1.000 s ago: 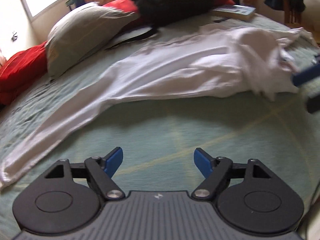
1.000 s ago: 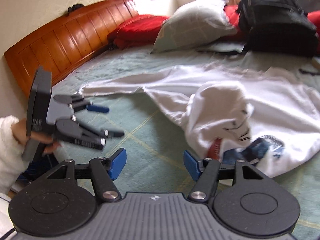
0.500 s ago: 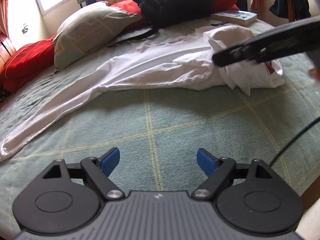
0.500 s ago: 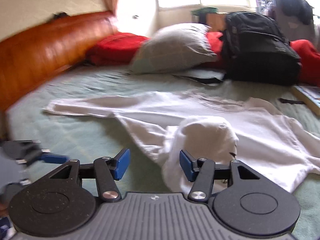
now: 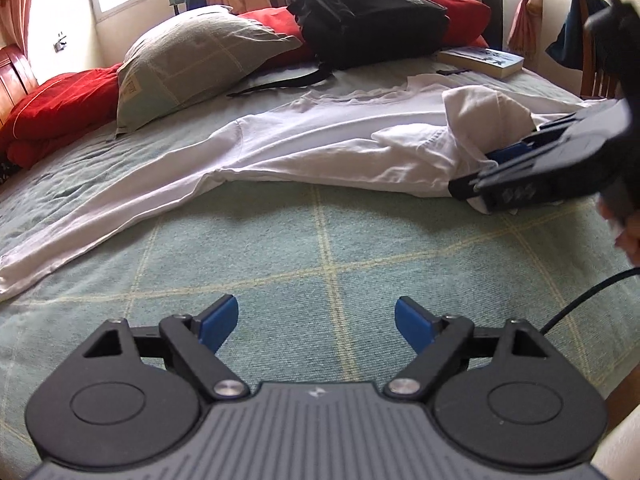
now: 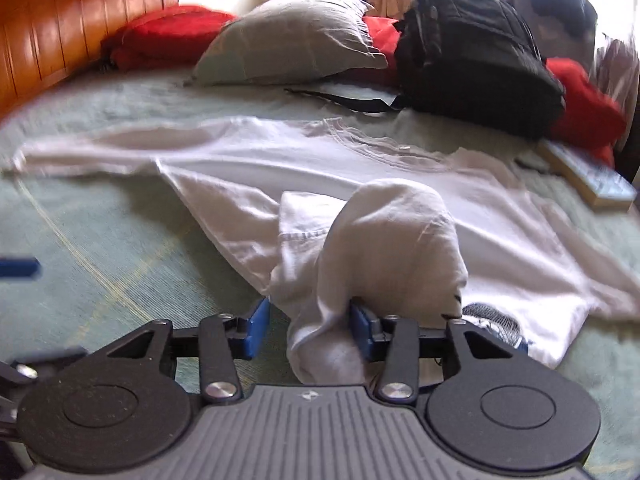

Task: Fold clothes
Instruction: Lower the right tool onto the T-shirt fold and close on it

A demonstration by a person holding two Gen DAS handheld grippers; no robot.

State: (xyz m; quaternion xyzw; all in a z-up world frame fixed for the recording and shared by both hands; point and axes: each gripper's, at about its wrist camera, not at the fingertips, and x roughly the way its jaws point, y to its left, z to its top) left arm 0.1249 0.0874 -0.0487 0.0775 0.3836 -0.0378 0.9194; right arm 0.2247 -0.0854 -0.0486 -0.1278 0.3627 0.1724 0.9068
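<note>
On the bed (image 5: 320, 240): white shirt (image 5: 304, 148) unfolded (early stage). Right gripper (image 6: 306, 330) closing around bunched hem, not yet pinching; left gripper (image 5: 316, 322) spread, empty.

The bedspread (image 5: 320, 240) is pale green crossed by thin yellowish lines in a wide check, and the shirt (image 5: 320, 148) spread over it is white, with a dark blue and black print at its near right hem. Far off lie a grey-green pillow (image 5: 192, 60), red cushions (image 5: 52, 112), a black backpack (image 5: 368, 12) and an orange-brown wooden headboard (image 6: 68, 28). Each hand-held gripper is black with blue pads (image 5: 218, 324).
</note>
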